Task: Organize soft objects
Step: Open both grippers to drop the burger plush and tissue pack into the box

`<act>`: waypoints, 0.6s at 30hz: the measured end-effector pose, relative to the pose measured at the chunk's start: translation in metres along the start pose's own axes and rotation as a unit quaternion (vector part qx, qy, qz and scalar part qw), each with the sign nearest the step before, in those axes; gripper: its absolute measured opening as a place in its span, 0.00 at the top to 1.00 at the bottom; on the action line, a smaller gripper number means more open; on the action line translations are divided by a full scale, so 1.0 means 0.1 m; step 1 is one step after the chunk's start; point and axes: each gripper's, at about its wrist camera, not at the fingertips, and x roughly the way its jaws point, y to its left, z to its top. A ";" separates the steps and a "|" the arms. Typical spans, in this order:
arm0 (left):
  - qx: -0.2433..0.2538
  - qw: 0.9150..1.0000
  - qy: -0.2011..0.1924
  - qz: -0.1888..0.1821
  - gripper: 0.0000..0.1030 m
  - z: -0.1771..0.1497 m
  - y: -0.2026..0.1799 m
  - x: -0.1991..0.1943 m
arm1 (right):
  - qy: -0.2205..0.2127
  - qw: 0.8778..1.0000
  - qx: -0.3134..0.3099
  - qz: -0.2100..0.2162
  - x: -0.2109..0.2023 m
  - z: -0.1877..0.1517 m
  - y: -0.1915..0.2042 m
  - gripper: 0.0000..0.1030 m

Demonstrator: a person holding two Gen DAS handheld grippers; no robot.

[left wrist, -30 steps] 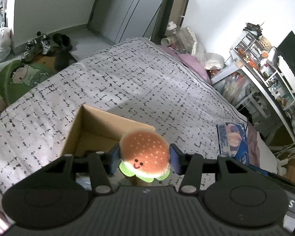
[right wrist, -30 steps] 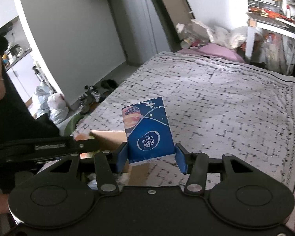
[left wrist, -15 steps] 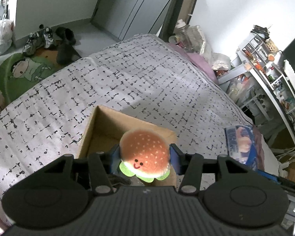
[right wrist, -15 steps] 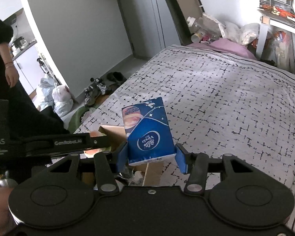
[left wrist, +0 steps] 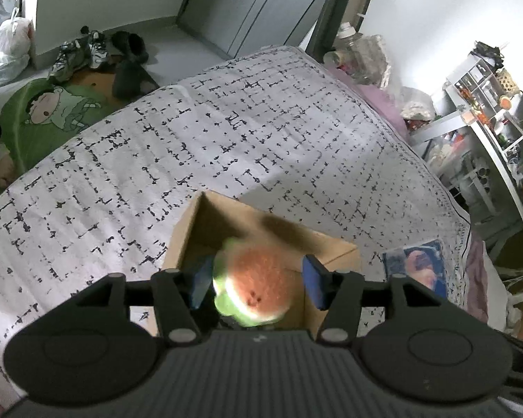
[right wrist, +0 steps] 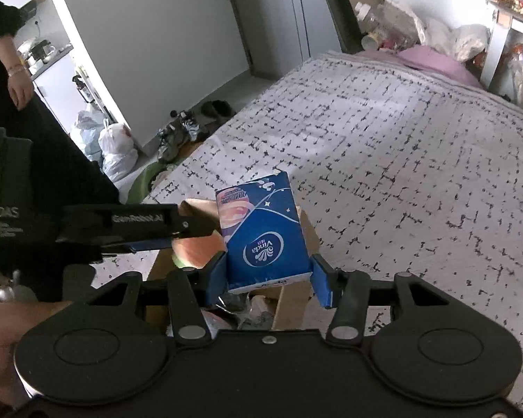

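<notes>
Left wrist view, progress: burger plush (left wrist: 258, 285) blurred, right over the open cardboard box (left wrist: 205, 223) on the bed (left wrist: 226, 132); drop under way, not yet landed.
Left tongs (left wrist: 256, 284): jaws just opened wider, right pad clear of plush, released.
Right wrist view, tissue pack (right wrist: 265, 237): clamped upright in right tongs (right wrist: 268, 278), over box edge; still to drop.
Box contents: crumpled stuff, unclear.

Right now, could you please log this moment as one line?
left gripper: just opening, burger plush dropping | right gripper: holding tissue pack | cardboard box: below
</notes>
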 end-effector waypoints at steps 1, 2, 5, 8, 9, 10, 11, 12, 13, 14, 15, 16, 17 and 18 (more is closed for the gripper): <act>-0.004 1.000 0.003 -0.003 0.44 0.01 0.01 0.01 | 0.002 1.000 0.003 0.003 0.02 0.01 -0.01 0.52; -0.007 1.000 0.005 -0.005 0.43 0.02 0.03 0.01 | 0.002 1.000 0.004 0.005 0.04 0.01 -0.01 0.52; -0.003 1.000 0.004 -0.001 0.42 0.04 0.02 0.00 | 0.003 1.000 0.003 0.011 0.08 0.02 0.01 0.52; -0.002 1.000 0.005 -0.001 0.41 0.05 0.03 -0.03 | 0.005 1.000 0.003 0.013 0.13 0.02 0.02 0.51; -0.002 1.000 0.006 0.000 0.41 0.05 0.02 -0.05 | 0.007 1.000 0.003 0.013 0.16 0.02 0.03 0.50; -0.001 1.000 0.004 0.001 0.41 0.04 0.02 -0.07 | 0.014 1.000 0.001 0.008 0.19 0.01 0.04 0.48; 0.002 1.000 0.003 0.002 0.41 0.05 0.01 -0.08 | 0.023 1.000 -0.004 0.000 0.22 0.01 0.05 0.46; 0.006 1.000 0.001 0.005 0.39 0.04 0.00 -0.11 | 0.028 1.000 -0.005 -0.006 0.23 0.00 0.05 0.45; 0.008 1.000 -0.001 0.008 0.38 0.04 -0.01 -0.14 | 0.028 1.000 -0.004 -0.008 0.22 0.00 0.04 0.45; 0.009 1.000 -0.002 0.009 0.36 0.03 -0.02 -0.16 | 0.026 1.000 -0.002 -0.005 0.19 -0.01 0.03 0.45; 0.011 1.000 -0.002 0.010 0.35 0.02 -0.03 -0.19 | 0.023 1.000 0.002 -0.002 0.16 -0.01 0.02 0.45; 0.012 1.000 -0.003 0.011 0.34 0.02 -0.04 -0.21 | 0.020 1.000 0.006 -0.002 0.12 -0.01 0.01 0.45; 0.016 1.000 -0.004 0.011 0.33 0.01 -0.06 -0.24 | 0.017 1.000 0.010 -0.005 0.08 -0.01 0.00 0.45; 0.020 1.000 -0.005 0.012 0.31 0.00 -0.08 -0.28 | 0.014 1.000 0.016 -0.007 0.05 -0.01 -0.02 0.44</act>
